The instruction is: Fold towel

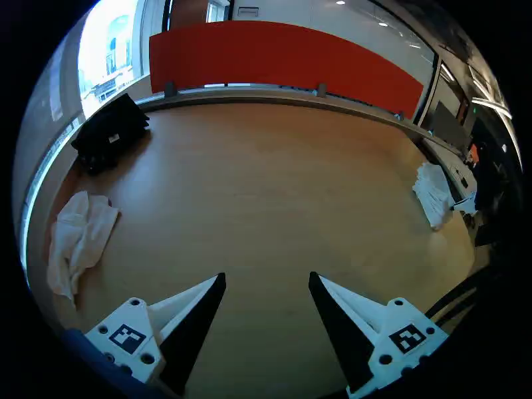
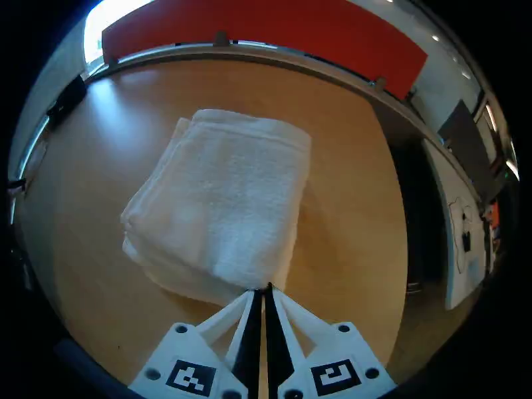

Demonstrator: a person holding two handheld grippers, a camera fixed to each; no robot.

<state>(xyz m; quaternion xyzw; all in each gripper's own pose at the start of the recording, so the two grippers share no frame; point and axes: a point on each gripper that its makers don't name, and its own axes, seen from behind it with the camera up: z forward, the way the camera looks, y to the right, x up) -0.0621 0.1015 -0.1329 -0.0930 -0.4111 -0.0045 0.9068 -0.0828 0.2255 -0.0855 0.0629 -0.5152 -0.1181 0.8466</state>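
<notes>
I see crumpled white towel (image 1: 80,236) far left on counter (image 1: 266,186), left tongs (image 1: 266,276) apart over bare wood, right tongs (image 2: 265,288) pressed together, tips at near edge of folded towel (image 2: 223,206), lying flat mid-counter

On the bench (image 1: 266,199), a crumpled towel (image 1: 80,239) lies to the left of the left hand-held gripper (image 1: 266,274), with a bag (image 1: 110,133) farther off beyond that towel. A folded towel (image 2: 219,206) lies just before the right hand-held gripper (image 2: 264,292).
</notes>
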